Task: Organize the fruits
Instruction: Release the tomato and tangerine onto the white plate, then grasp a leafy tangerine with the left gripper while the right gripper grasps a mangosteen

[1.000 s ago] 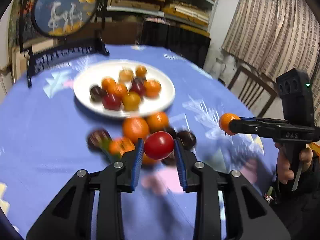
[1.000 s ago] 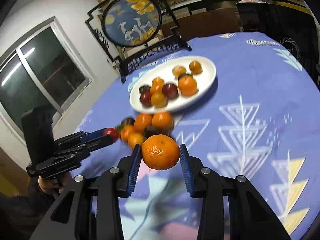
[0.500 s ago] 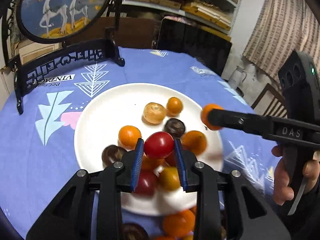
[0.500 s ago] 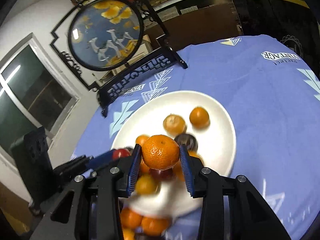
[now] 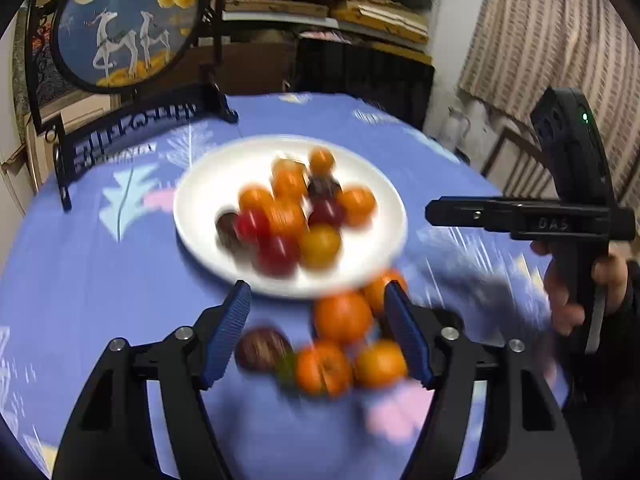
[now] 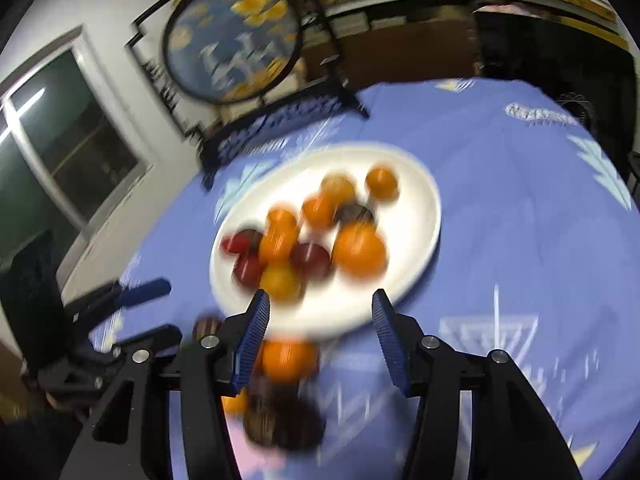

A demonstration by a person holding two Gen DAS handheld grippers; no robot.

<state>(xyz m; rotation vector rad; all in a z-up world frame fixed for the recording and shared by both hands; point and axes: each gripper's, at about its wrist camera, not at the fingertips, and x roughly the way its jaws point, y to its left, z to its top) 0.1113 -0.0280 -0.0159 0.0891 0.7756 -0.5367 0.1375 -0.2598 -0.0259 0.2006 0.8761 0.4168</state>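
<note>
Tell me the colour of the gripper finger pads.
Blue, ribbed pads on black arms; clearest in the left wrist view, where the left gripper is open.

We saw a white plate point(image 5: 208, 200) holding orange, red, dark maroon and yellow fruits point(image 5: 296, 216), all blurred. The tablecloth point(image 5: 100, 280) was periwinkle blue with white line-drawn tree patterns, pale blue trees and pink patches. The loose fruits point(image 5: 344, 316) on the cloth were orange, plus one dark purple-brown. The left gripper point(image 5: 318, 332) was black with blue ribbed pads point(image 5: 230, 332); the right gripper point(image 6: 320, 340) had the same colours. The round screen point(image 5: 128, 24) showed white deer, a pale moon and yellow leaves on deep blue, in a black frame. The curtain point(image 5: 540, 32) was beige with brown dashed stripes.
</note>
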